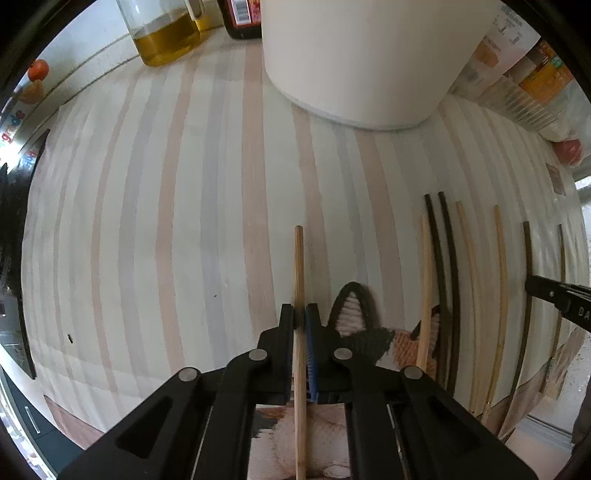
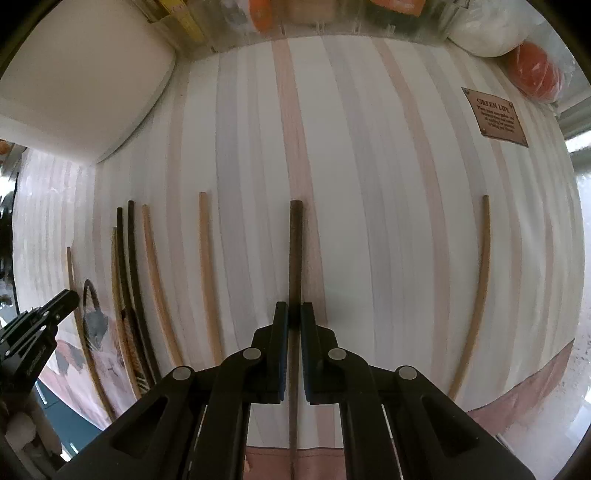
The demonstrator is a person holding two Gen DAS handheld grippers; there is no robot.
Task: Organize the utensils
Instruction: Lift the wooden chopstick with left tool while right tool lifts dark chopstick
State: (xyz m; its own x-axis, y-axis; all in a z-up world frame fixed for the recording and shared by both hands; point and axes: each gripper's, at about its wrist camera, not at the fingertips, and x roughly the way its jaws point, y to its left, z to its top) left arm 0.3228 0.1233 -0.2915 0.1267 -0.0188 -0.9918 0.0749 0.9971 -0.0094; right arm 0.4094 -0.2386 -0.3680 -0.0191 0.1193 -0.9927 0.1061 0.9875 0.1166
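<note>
On the striped bench [image 1: 166, 221], the left gripper [image 1: 300, 317] points down with its jaws closed tight on a light wooden chopstick [image 1: 299, 266], which runs straight out ahead of the jaws and back between the gripper's arms. Far ahead of the jaws and to their left stands a glass jar of yellow oil [image 1: 166, 33], with a dark bottle [image 1: 242, 18] beside it; a big white container [image 1: 369, 62] stands ahead and slightly right. Just right of the jaws a cat picture [image 1: 354, 314] shows on the mat under the bench's near edge. Farther right lie more chopsticks in a row: a pale one [image 1: 426, 280], two dark ones [image 1: 445, 258] close together, then two pale ones [image 1: 498, 280] and a dark one [image 1: 526, 295], all roughly parallel to the held stick. The right gripper [image 2: 294, 317] also points down, its jaws closed on a dark brown chopstick [image 2: 295, 251] that reaches straight ahead of them. To the left of these jaws lie a pale chopstick [image 2: 207, 273], another pale one [image 2: 155, 280] and the dark pair [image 2: 127, 266]; the left gripper shows at the far left edge. Well to the right of the jaws lies one brown chopstick [image 2: 480, 280] alone, and ahead of it, far right, sits a small brown label [image 2: 495, 118] on the bench.
</note>
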